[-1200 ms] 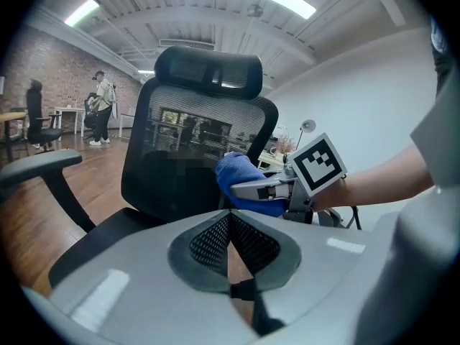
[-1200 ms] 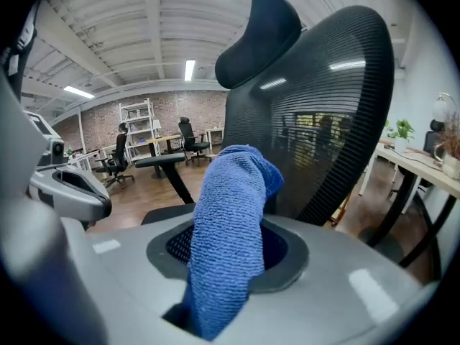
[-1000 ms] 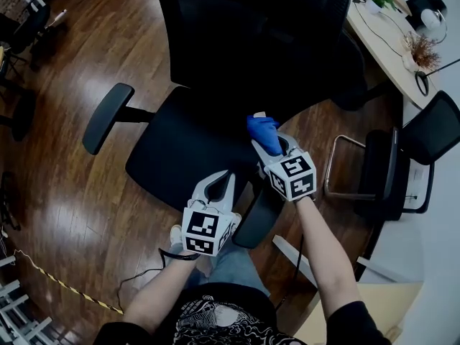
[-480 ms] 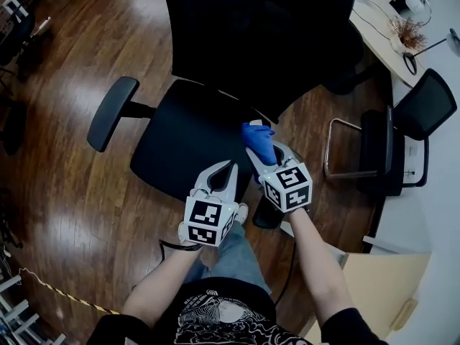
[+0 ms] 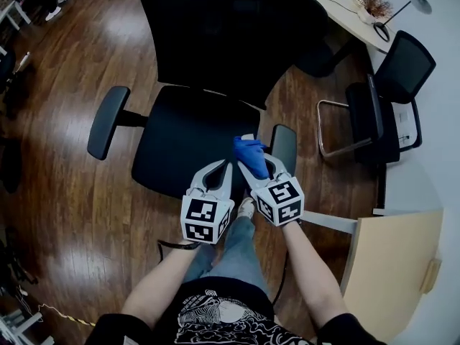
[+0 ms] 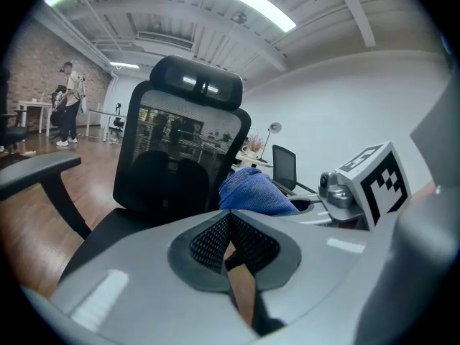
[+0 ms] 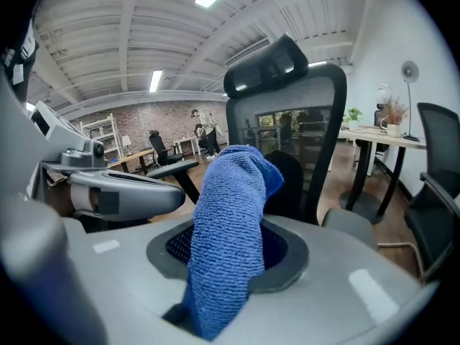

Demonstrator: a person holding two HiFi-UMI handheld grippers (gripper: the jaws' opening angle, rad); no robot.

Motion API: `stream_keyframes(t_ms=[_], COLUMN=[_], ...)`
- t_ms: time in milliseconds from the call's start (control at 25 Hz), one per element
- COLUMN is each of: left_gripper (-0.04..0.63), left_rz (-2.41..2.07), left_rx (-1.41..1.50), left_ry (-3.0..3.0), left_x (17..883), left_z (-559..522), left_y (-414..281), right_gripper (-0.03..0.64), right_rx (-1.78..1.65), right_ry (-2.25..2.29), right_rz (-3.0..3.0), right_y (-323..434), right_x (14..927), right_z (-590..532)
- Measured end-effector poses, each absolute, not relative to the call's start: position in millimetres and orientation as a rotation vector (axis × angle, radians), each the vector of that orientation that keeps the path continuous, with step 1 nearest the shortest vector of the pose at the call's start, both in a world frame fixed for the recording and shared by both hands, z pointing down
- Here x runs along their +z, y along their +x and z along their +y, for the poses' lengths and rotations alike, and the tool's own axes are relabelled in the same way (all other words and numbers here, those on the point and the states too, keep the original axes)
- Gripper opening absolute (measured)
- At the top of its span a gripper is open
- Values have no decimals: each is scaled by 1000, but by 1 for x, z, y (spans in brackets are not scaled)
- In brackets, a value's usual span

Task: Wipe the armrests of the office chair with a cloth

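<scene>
The black office chair (image 5: 194, 131) faces me, its left armrest (image 5: 106, 121) out to the left and its right armrest (image 5: 282, 148) just right of my hands. My right gripper (image 5: 251, 157) is shut on a blue cloth (image 5: 246, 148), which stands up out of its jaws (image 7: 230, 228) above the seat's front right edge, beside the right armrest. Close on its left, my left gripper (image 5: 221, 167) is shut and holds nothing; its pads (image 6: 248, 244) meet. From the left gripper view the cloth (image 6: 251, 191) shows in front of the mesh backrest (image 6: 180, 153).
A second black chair (image 5: 388, 99) stands to the right, with a desk (image 5: 338, 9) carrying a plant and lamp behind it. A light wooden cabinet (image 5: 395, 264) is at lower right. My legs are below the seat. People (image 6: 68, 103) stand far off by tables.
The right gripper with the cloth has come off the right armrest and now sits just to its left. Both grippers have drawn closer together, and the head view has shifted.
</scene>
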State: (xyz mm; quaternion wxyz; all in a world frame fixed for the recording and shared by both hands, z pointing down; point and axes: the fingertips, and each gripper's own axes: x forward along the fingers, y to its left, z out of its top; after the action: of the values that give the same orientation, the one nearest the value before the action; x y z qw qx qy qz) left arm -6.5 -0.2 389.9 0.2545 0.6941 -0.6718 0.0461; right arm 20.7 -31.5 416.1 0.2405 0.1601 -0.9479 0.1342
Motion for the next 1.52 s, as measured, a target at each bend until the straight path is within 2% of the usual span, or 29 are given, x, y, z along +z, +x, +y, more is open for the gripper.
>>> stream_keyframes(t_ms=[360,640,1000,1520], left_gripper=[-21,-21,-21,-21], left_rz=[-1748,-1712,-1716,-1870], left_rx=[153,128,240,506], left_ry=[1960,2058,2079,2032], left_x=[383,352,367,385], left_z=[13,-36,-114,-199], left_y=[23,74,154,170], right_gripper=[139,139,139,138], right_rx=[435,520,757,1252], right_ry=[585,816,852,709], right_rz=[-2680,-2758,-2765,-2805], right_y=[41,113,190,178], right_x=[390,360,411,504], right_z=[-18,-63,-124,-167])
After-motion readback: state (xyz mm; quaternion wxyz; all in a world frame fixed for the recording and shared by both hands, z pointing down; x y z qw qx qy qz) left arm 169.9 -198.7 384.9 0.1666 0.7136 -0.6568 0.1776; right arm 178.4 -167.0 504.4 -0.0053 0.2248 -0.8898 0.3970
